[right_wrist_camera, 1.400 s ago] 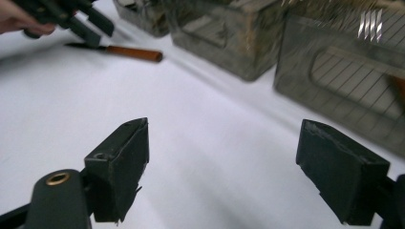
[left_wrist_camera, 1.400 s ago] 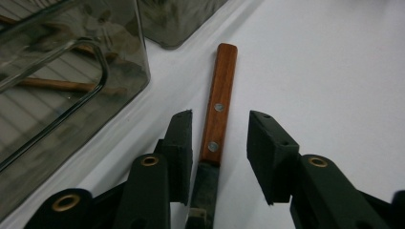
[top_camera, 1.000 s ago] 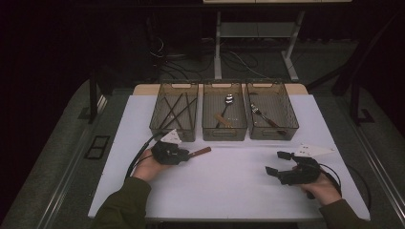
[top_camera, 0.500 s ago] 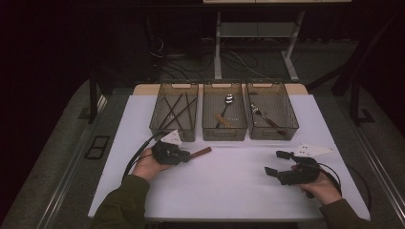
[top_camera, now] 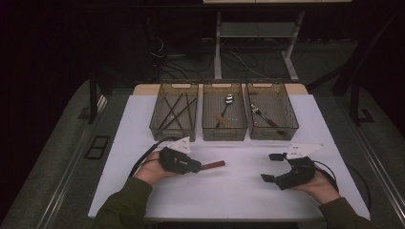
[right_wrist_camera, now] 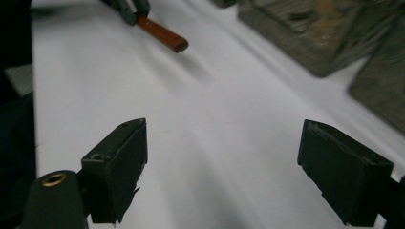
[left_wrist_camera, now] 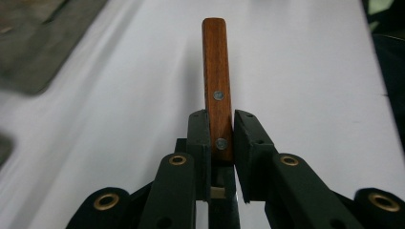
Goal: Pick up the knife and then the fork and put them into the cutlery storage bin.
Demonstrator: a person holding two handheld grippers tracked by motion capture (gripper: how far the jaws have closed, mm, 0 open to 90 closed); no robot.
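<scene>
My left gripper (top_camera: 193, 166) is shut on a brown wooden utensil handle (top_camera: 213, 165), which sticks out to the right over the white table (top_camera: 239, 195). In the left gripper view the two pads (left_wrist_camera: 198, 136) clamp the riveted handle (left_wrist_camera: 216, 71) near its lower rivet. The utensil's other end is hidden behind the jaws. My right gripper (top_camera: 273, 167) rests at the right of the table, open wide with nothing between its pads (right_wrist_camera: 119, 167). Its own view shows the handle (right_wrist_camera: 162, 33) and the left gripper (right_wrist_camera: 130, 9) farther off.
Three see-through bins stand in a row at the table's far side. The left bin (top_camera: 157, 125) holds dark sticks, the middle bin (top_camera: 224, 133) a spoon and the right bin (top_camera: 291, 125) a fork. A person's sleeves enter from the bottom edge.
My left gripper has shifted a little to the right and toward the near edge with the handle still in it. The right gripper has stayed put.
</scene>
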